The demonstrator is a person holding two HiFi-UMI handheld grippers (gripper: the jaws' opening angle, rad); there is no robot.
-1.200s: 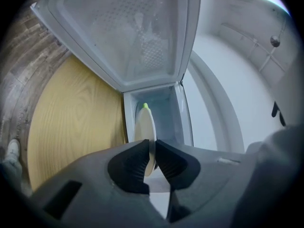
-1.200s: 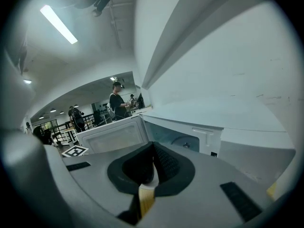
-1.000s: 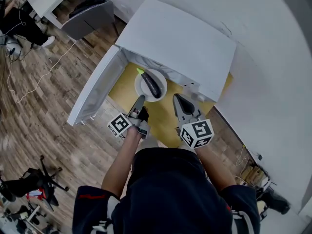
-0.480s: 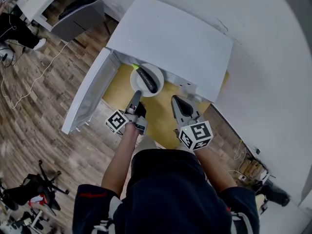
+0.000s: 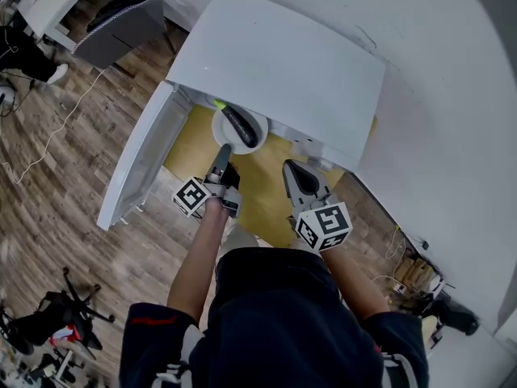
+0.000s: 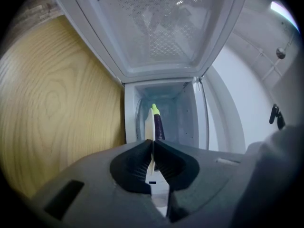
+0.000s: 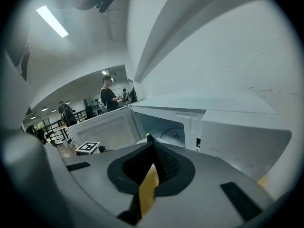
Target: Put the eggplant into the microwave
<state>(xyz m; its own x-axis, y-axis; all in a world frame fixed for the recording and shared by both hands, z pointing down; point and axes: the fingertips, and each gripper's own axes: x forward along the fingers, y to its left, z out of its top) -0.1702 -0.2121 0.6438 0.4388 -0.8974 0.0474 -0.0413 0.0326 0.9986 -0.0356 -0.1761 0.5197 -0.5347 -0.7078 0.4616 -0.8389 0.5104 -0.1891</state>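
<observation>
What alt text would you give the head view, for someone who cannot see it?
From above, a person's left gripper holds a white plate carrying a dark eggplant at the mouth of the open microwave. The right gripper, empty, hovers beside it over a yellow table.

Microwave (image 5: 283,71) at the table's (image 5: 271,204) far edge, door (image 5: 137,164) swung open leftward. Plate (image 5: 229,133) partly inside the opening, eggplant (image 5: 240,125) on it. Left gripper (image 5: 222,150) clamps the plate's near rim; right gripper (image 5: 296,170) alongside, apart.

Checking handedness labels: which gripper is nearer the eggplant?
Left. The left gripper holds the plate by its rim, right beside the eggplant; the right gripper hangs apart, off to the plate's right.
</observation>
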